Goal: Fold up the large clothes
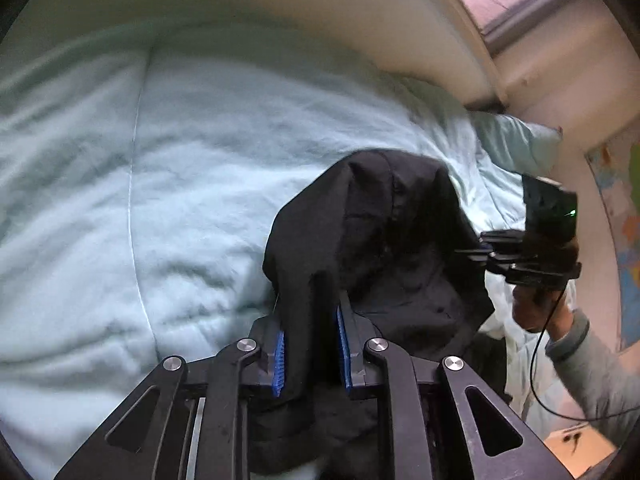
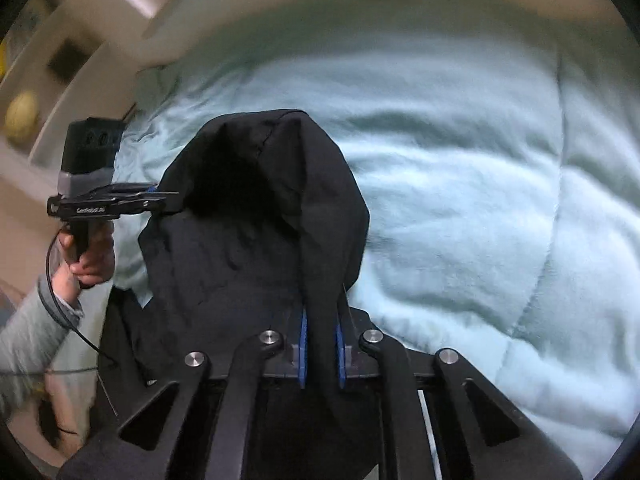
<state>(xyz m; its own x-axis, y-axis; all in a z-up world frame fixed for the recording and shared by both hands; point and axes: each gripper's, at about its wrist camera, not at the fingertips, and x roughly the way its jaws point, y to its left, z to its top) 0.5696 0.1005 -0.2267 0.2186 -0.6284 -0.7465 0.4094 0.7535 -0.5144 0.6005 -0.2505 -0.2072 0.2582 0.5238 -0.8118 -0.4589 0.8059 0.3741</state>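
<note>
Both hand-held grippers, left (image 1: 312, 344) and right (image 2: 320, 344), are pinching bunched folds of the soft black fabric garment (image 1: 376, 240), drooping limply ahead; gripping flat edges is looking safer.

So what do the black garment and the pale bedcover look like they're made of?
Black garment: seemingly a thin, smooth woven fabric, matte, draping in soft folds with a stitched seam; the exact fibre is unclear.
Bedcover: pale mint, puffy quilted comforter with stitched channels and a soft, slightly fuzzy look; blur hides finer texture.
</note>
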